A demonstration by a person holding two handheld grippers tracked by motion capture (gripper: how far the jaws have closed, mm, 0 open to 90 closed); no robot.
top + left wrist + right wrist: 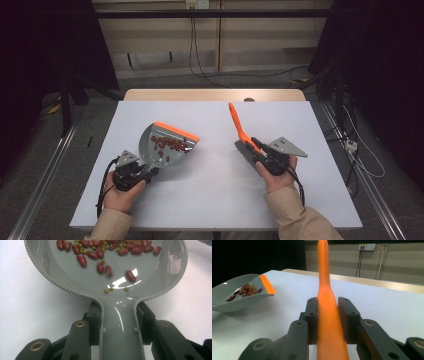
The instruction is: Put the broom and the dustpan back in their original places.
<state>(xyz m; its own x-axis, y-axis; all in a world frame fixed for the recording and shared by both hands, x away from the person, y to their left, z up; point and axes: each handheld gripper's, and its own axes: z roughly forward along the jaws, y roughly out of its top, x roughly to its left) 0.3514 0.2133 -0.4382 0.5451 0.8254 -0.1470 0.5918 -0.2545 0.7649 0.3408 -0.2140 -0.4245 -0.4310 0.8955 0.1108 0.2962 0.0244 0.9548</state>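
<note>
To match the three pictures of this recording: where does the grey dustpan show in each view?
High view: the dustpan lies left of centre on the table, held by the left gripper.
Left gripper view: its bowl spans the top, its handle running down between the fingers.
Right gripper view: it sits at the left edge.
Shared landmark: the red beans in it.

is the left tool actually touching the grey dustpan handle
Touching. The left gripper view shows the left tool with both black jaws pressed flush against the sides of the grey plastic dustpan's handle, no gap either side.
</note>
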